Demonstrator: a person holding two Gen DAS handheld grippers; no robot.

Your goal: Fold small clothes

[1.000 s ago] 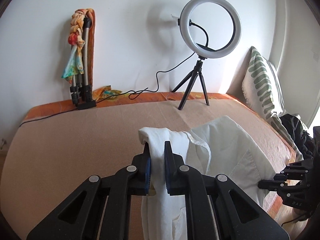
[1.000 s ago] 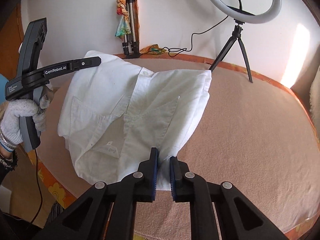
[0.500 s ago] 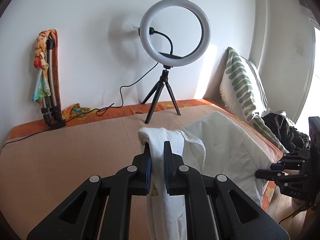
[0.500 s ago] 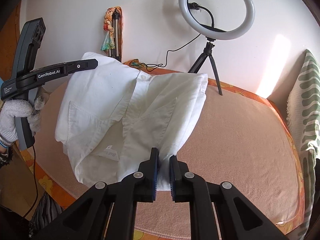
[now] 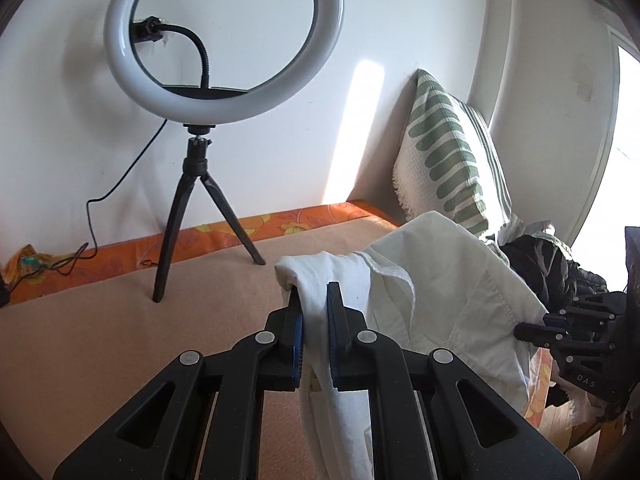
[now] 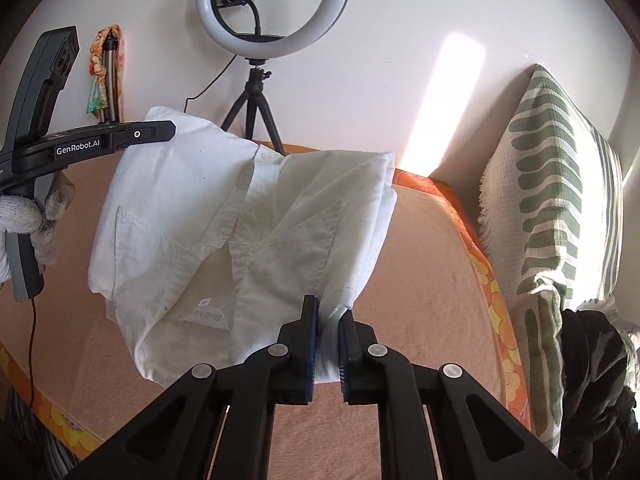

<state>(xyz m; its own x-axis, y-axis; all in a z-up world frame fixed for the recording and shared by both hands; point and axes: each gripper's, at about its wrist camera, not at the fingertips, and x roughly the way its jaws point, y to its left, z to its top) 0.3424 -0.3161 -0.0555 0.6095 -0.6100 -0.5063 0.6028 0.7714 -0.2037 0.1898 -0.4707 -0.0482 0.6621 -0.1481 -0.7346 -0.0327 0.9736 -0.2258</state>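
A small white shirt (image 6: 224, 232) hangs stretched between both grippers above the peach bed cover (image 6: 424, 288). My left gripper (image 5: 314, 300) is shut on one bunched corner of the shirt (image 5: 436, 292), with cloth draping down between its jaws. It also shows in the right wrist view (image 6: 160, 134) at the shirt's far left corner. My right gripper (image 6: 329, 312) is shut on the shirt's near edge, and it appears at the right edge of the left wrist view (image 5: 532, 330).
A ring light on a black tripod (image 5: 200, 184) stands at the back of the bed by the wall. A green-striped pillow (image 6: 560, 216) leans at the right, with dark clothes (image 6: 596, 380) below it. A folded tripod with a colourful scarf (image 6: 106, 76) stands at the back left.
Both grippers have swung to the right with the shirt held between them; the ring light and pillow now loom closer. Both grips are unchanged.
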